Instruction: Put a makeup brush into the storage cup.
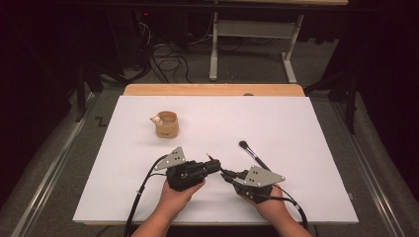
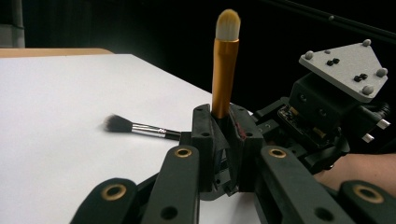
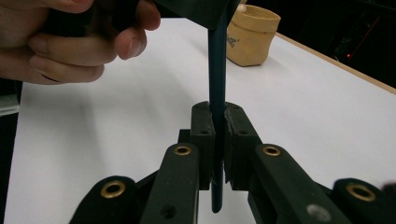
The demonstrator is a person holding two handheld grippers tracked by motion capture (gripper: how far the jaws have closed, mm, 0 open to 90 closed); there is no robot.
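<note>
White worktop (image 1: 296, 197) at lower centre carried both tools (image 1: 221, 170), each clamped shut on one slim, light, rigid makeup brush (image 2: 224, 74), best gripped mid-handle, bristles spared.

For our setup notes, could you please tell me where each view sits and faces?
High view: above the person's side, looking down on the table; both forearms show.
Left gripper view: on the left gripper, facing the orange brush it clamps; own jaws show.
Right gripper view: on the right gripper, facing the cup; the left hand shows.
Shared: high and right gripper views show the cup.
</note>
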